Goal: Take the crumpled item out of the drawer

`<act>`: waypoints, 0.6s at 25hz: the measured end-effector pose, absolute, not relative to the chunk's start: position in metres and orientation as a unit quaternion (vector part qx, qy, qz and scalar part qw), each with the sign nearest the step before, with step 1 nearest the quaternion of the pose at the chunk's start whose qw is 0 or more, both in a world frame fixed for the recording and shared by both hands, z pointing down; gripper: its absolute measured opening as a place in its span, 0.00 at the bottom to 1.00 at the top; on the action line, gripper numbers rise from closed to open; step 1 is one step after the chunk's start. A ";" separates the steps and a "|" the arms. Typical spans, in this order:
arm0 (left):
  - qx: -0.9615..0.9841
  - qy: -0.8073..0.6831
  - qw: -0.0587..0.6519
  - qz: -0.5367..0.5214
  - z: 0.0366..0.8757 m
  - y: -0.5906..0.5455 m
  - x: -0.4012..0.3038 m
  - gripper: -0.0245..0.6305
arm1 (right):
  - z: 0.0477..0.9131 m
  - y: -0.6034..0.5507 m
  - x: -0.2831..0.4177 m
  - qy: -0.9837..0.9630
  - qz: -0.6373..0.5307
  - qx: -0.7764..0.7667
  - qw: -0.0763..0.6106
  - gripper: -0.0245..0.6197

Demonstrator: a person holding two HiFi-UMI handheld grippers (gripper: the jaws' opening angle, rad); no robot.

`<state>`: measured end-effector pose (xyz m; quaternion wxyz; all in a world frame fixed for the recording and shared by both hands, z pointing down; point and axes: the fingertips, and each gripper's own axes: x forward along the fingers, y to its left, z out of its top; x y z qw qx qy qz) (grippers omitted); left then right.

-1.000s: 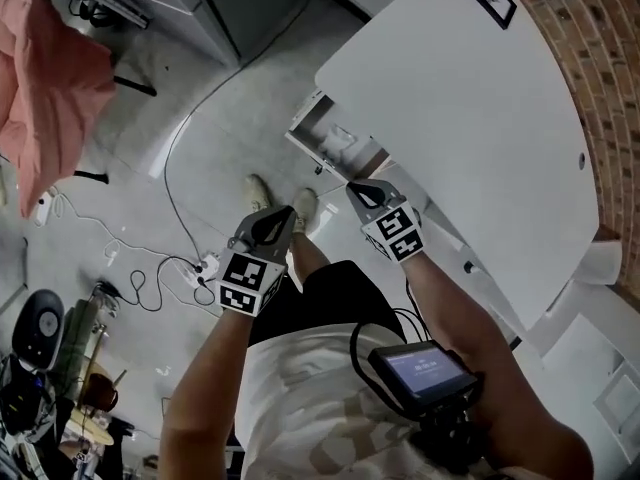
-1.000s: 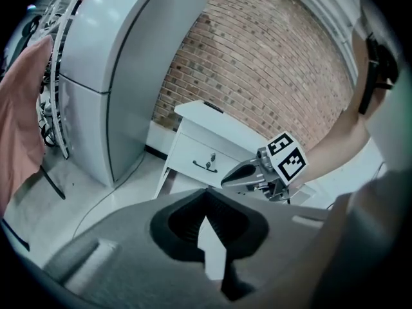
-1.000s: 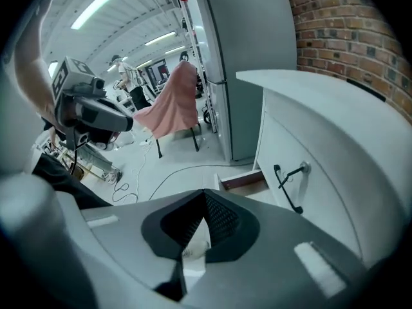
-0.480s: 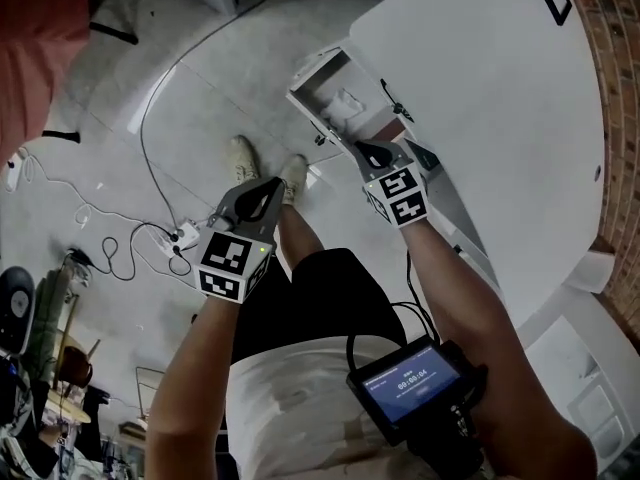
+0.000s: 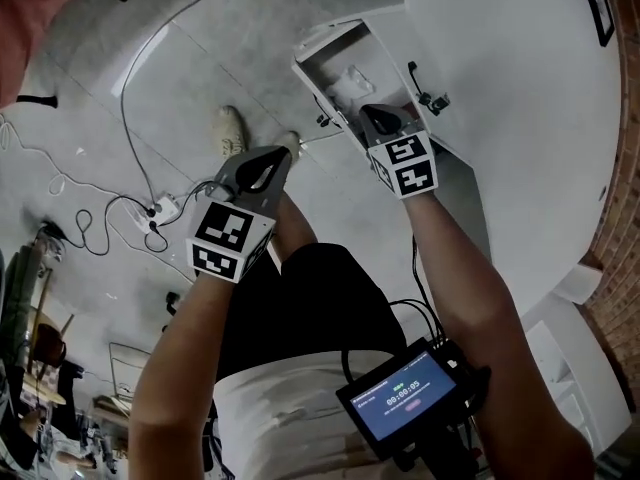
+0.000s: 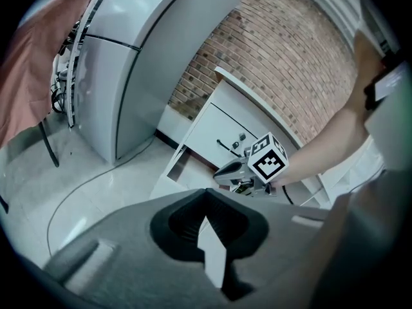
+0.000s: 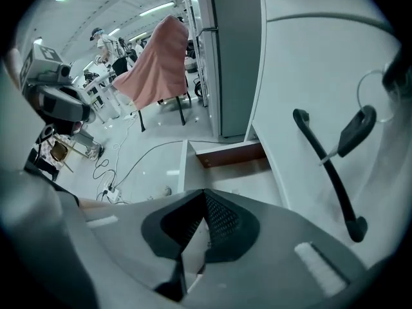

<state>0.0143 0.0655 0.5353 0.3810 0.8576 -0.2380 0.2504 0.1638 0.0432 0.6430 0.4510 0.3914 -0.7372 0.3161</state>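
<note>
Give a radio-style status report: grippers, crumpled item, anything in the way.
Both shut, empty: left gripper, right gripper beside the open drawer. Inside, crumpled white item, not grasped. Nothing seen covering it.

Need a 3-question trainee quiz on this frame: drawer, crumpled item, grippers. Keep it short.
1. True or false: the drawer stands open.
2. Which gripper is nearer the crumpled item in the head view?
3. Fill in: the left gripper has its jaws ____, with nothing between them.
Key: 1 true; 2 the right gripper; 3 shut.
</note>
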 end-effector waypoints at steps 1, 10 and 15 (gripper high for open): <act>0.858 -0.236 0.380 0.251 0.540 0.065 0.016 0.04 | 0.649 0.041 0.166 -0.735 0.316 0.393 0.454 0.05; 0.855 -0.231 0.398 0.239 0.568 0.073 0.026 0.04 | 0.708 0.045 0.180 -0.709 0.324 0.365 0.509 0.05; 0.856 -0.228 0.400 0.236 0.582 0.071 0.025 0.04 | 0.737 0.049 0.188 -0.694 0.321 0.334 0.551 0.05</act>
